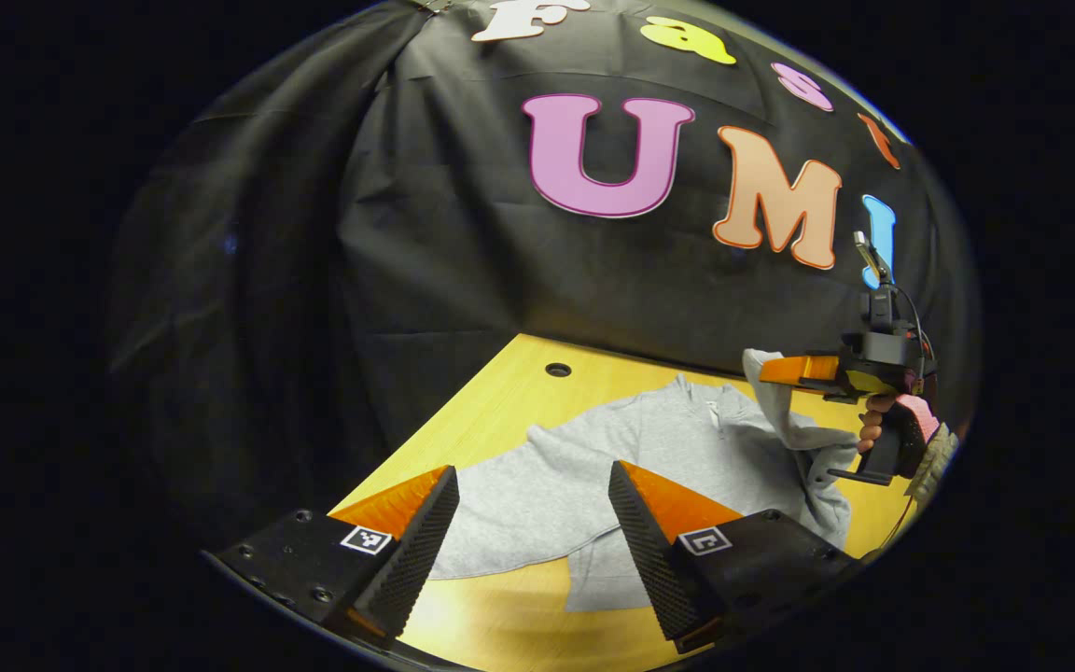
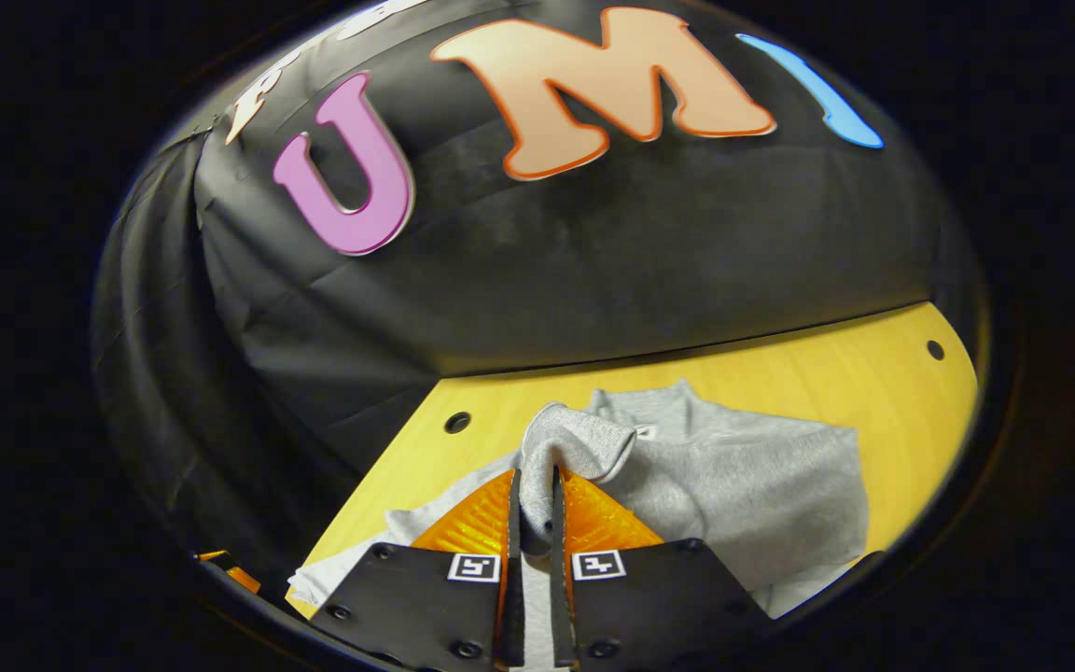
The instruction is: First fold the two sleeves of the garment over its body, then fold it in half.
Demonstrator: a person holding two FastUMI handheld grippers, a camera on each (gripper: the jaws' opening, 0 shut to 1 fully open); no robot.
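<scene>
The grey garment (image 1: 593, 467) lies rumpled; the right gripper (image 2: 532, 509) pinches its sleeve (image 2: 575, 448), seemingly at the cuff, toward twelve o'clock; the left gripper (image 1: 533, 523) gapes empty.

Left gripper (image 1: 533, 509) at bottom of frame, fingers spread wide above grey sweatshirt (image 1: 593, 467) on yellow table (image 1: 500, 392). At right, hand (image 1: 873, 425) held right gripper (image 1: 780, 371), sleeve (image 1: 780, 411) draped from it.

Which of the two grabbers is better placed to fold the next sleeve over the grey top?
Probably right. The right gripper is clamped on a sleeve, lifted over the garment. The left gripper is open, holding nothing.
</scene>
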